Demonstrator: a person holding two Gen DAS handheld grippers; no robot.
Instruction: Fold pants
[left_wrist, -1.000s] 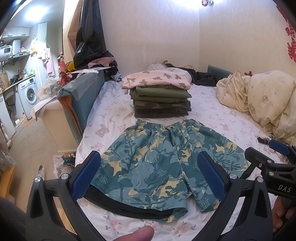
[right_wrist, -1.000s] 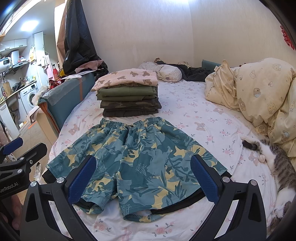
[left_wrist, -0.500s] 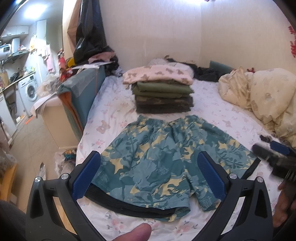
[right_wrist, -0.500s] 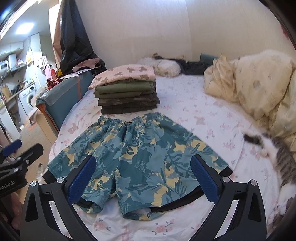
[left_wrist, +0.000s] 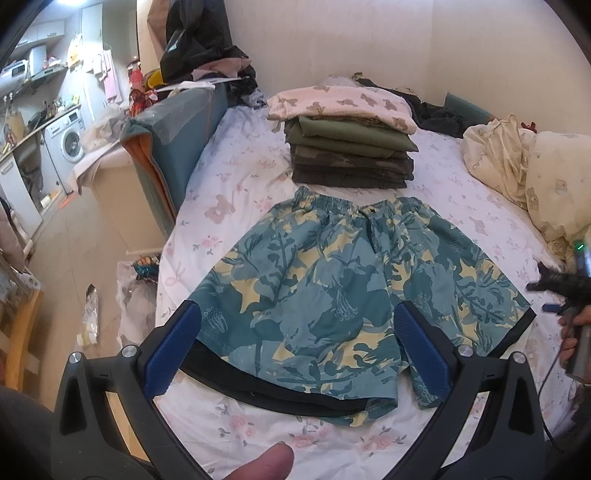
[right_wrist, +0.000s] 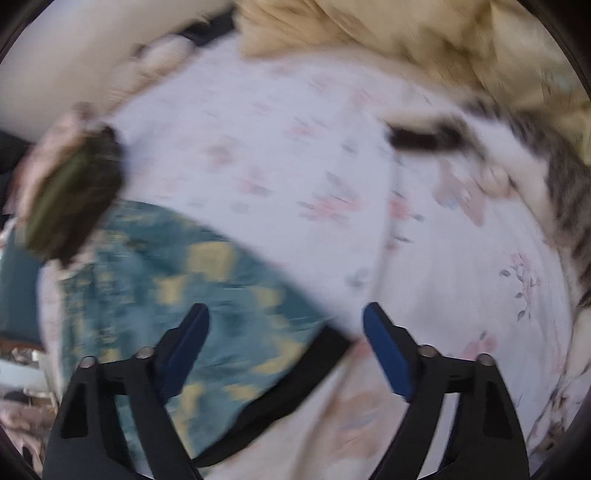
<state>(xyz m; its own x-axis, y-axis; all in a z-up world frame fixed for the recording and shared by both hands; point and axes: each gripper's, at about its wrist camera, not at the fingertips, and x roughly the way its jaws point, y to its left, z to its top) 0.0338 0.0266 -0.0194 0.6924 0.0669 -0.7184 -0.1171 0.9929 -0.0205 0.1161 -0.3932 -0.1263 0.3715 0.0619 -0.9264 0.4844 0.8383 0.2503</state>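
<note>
Both grippers close in on the shorts spread flat at the bed's near edge.

The right gripper (right_wrist: 286, 345), its view now blurred, has swung down over the shorts' (left_wrist: 354, 291) right hem, its jaws just narrowing but apart and gripping nothing. The left gripper (left_wrist: 297, 347) sits lower over the left hem, jaws wide. Bare sheet (left_wrist: 236, 177) lies open left of the shorts; folded clothes (left_wrist: 347, 147) are stacked just behind the waistband. No writing is readable.

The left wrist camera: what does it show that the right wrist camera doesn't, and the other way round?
Only the left wrist view shows the washing machine and the shorts' elastic waistband. Only the right wrist view, badly blurred, shows a striped cat lying on the sheet. Both show the blue-and-yellow shorts spread flat, the pile of folded clothes and the flowered sheet.
</note>
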